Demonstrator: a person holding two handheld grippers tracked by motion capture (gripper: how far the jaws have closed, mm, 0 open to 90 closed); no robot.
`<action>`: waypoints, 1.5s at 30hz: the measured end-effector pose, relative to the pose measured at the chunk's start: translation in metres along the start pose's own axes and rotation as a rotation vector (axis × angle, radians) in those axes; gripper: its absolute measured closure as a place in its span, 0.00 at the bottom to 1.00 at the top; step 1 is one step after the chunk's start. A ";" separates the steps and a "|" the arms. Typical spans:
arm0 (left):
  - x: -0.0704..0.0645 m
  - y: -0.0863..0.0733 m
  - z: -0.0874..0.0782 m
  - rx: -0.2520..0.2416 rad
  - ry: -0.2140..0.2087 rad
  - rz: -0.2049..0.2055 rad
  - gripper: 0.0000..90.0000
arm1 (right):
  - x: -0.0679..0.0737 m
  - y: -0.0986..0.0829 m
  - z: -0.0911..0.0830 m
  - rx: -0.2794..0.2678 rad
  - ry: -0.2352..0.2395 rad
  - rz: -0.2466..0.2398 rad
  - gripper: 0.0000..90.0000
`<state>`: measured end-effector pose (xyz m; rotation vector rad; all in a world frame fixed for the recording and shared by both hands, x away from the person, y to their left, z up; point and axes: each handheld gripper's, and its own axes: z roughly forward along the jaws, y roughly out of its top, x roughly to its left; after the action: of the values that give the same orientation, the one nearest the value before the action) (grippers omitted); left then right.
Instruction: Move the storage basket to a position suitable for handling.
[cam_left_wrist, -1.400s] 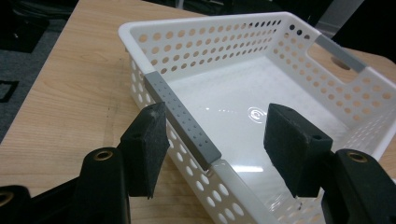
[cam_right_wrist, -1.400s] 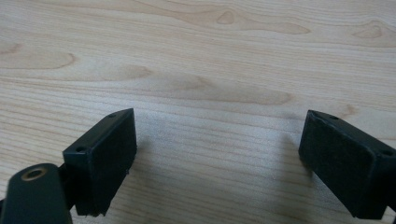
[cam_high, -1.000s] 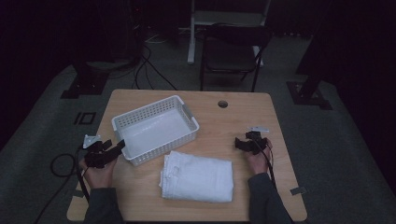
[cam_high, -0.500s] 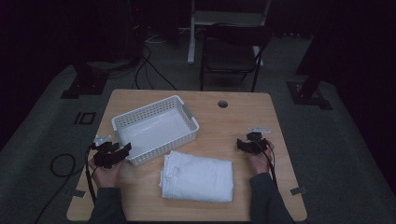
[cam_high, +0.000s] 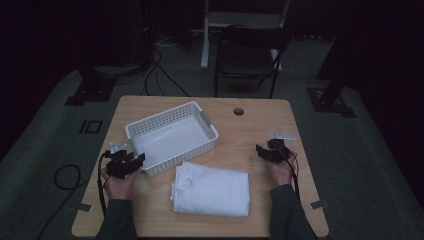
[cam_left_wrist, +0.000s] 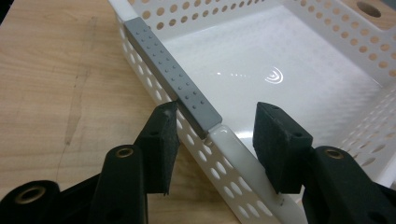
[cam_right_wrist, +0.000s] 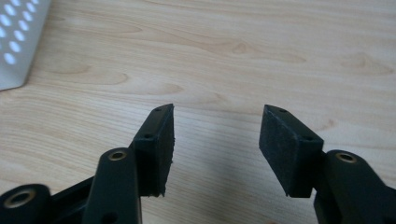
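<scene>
White perforated basket (cam_high: 172, 137) on the wooden worktop (cam_high: 250, 125), its grey-capped rim (cam_left_wrist: 170, 77) between the spread jaws of the left tongs (cam_left_wrist: 212, 140), one jaw outside the wall, one inside. Folded white towel (cam_high: 212, 190) lies just right of these tongs. Right tongs (cam_right_wrist: 215, 149), jaws spread and holding nothing, hover over bare wood, well apart from the basket.

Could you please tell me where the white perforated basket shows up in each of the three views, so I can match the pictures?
High view: the basket sits left of the table's centre, behind the folded white towel.
Left gripper view: its near wall with the grey handle strip runs between the open jaws of the left gripper.
Right gripper view: one corner at the upper left edge.
Shared landmark: the basket's perforated wall on the wooden table.
</scene>
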<state>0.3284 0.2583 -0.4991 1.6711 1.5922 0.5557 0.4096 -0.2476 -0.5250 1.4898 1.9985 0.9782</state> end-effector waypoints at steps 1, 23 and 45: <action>-0.001 0.001 0.001 -0.001 -0.003 0.001 0.56 | 0.002 0.001 -0.001 -0.002 0.005 -0.008 0.52; -0.038 0.030 0.039 0.009 -0.037 0.163 0.62 | 0.037 0.029 -0.015 -0.063 0.081 -0.093 0.53; -0.056 0.056 0.080 0.037 -0.089 0.208 0.62 | 0.044 0.057 0.001 -0.067 0.129 -0.040 0.50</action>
<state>0.4169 0.1897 -0.4968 1.8760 1.3817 0.5504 0.4325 -0.1964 -0.4793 1.3777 2.0545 1.1395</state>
